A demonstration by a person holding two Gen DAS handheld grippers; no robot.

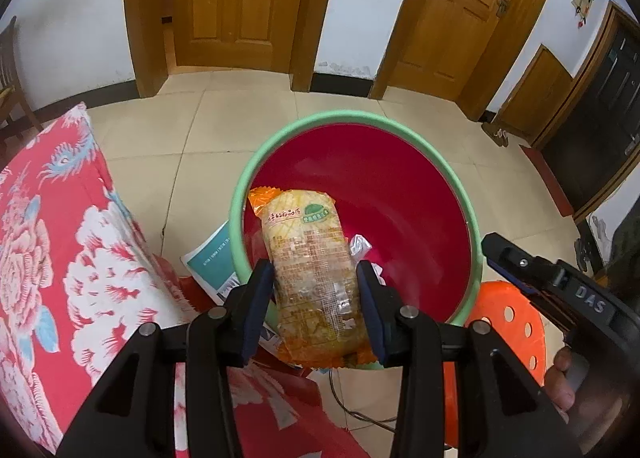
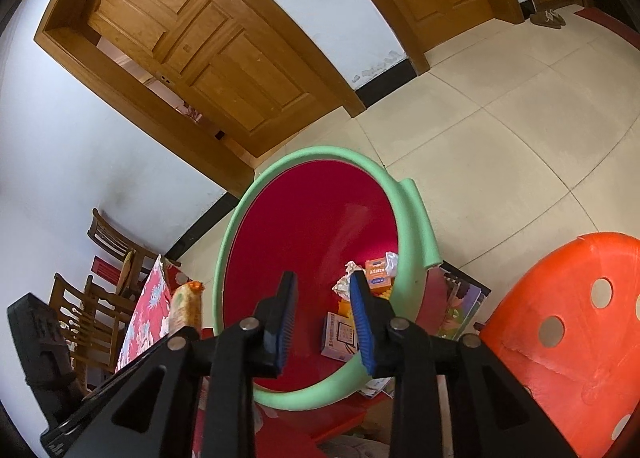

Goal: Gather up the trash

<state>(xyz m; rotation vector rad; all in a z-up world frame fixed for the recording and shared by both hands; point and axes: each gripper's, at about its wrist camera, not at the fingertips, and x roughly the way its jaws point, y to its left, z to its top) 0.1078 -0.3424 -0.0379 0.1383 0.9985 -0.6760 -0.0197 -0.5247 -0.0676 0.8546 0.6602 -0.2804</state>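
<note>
The left gripper (image 1: 316, 290) clenched an orange-and-yellow plastic snack packet (image 1: 310, 270) above the green-rimmed red bin (image 1: 404, 194), beside a red floral cloth (image 1: 60, 250) and an orange perforated plastic stool (image 2: 568, 338). The right gripper (image 2: 322, 318) hung released over boxes and crumpled wrappers (image 2: 360, 286) inside.

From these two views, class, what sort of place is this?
Probably a room in a home: panelled wooden doors open off a tiled floor, wooden chairs stand by the wall, and a floral cloth lies beside the bin.
</note>
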